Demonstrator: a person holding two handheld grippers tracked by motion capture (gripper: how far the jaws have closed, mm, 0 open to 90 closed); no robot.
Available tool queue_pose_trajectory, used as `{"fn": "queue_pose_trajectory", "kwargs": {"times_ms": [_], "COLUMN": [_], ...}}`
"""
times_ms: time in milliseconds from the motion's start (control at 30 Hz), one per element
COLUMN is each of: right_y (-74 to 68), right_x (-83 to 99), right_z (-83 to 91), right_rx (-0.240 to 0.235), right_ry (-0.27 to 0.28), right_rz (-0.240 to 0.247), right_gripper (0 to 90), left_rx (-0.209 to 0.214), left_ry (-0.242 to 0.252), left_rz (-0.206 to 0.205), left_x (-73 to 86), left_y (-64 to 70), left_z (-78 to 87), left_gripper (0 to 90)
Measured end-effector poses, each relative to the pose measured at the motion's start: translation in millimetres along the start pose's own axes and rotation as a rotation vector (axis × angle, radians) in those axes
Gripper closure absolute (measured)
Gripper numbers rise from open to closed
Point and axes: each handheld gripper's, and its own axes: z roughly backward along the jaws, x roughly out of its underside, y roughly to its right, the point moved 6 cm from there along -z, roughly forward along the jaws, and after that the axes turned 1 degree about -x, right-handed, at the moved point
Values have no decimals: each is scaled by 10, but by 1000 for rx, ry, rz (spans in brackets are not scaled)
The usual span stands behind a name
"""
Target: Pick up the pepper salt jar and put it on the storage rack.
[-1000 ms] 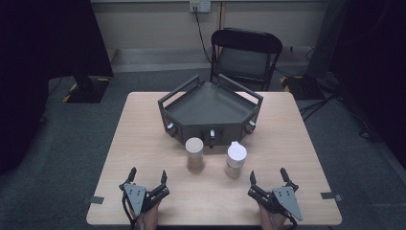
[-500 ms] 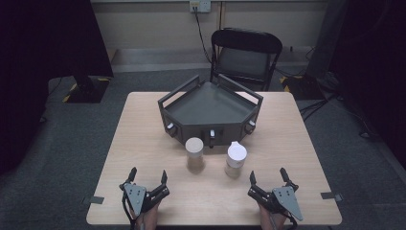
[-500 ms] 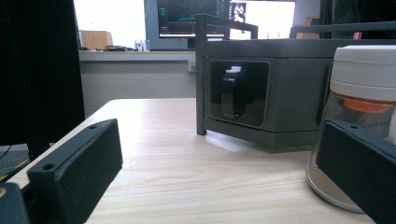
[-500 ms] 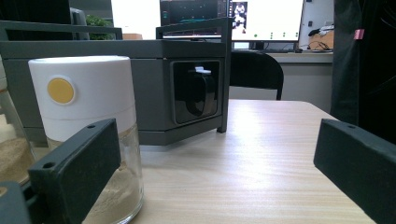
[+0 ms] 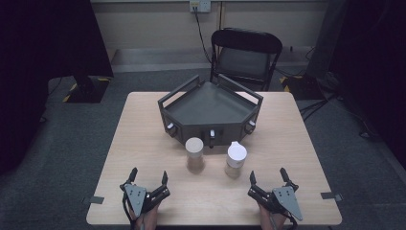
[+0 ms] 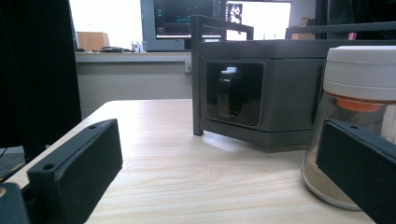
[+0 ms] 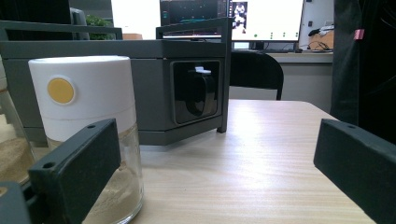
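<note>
Setting: A person sat at a pale wooden table point(image 5: 143, 143), forearms entering from the near edge, a two-jaw tool in each hand.
Left claw point(image 5: 149, 178): It rested at the near left of the table with its jaws spread wide and nothing between them.
Right claw point(image 5: 267, 177): It rested at the near right, jaws likewise wide apart and empty. The matching pose looked like a ready position before any work.
Grey tray point(image 5: 210, 103): A dark, angular box with raised rails stood at the table's middle, small knobs along its front faces.
Tan-lidded jar point(image 5: 194, 154): It stood upright just in front of the tray, well ahead of the left claw.
White-lidded jar point(image 5: 235, 159): It stood upright beside the first jar without touching it, part-filled with a sandy powder, with a yellow dot on its cap.
Placement: Each jar sat roughly ahead of one claw, probably for easy reach.
Chair point(image 5: 246, 55): A black folding chair stood beyond the far edge.
</note>
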Motion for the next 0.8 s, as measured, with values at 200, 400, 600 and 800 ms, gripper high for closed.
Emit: {"fn": "queue_pose_trajectory", "kwargs": {"times_ms": [200, 400, 600, 800], "right_y": [1, 0, -1, -1], "right_x": [0, 0, 0, 0], "right_z": [0, 0, 0, 0], "right_rx": [-1, -1, 0, 0], "right_ry": [0, 0, 0, 0], "right_rz": [0, 1, 1, 1], "right_gripper": [0, 0, 0, 0], "left_rx": [25, 43, 80, 100], "left_ry": [3, 15, 15, 19], "left_rz": [-1, 0, 5, -5], "left_x": [-81, -126, -181, -231], "left_y": [-5, 15, 25, 58], "left_z": [-26, -29, -37, -52], "left_gripper": [0, 0, 0, 0]}}
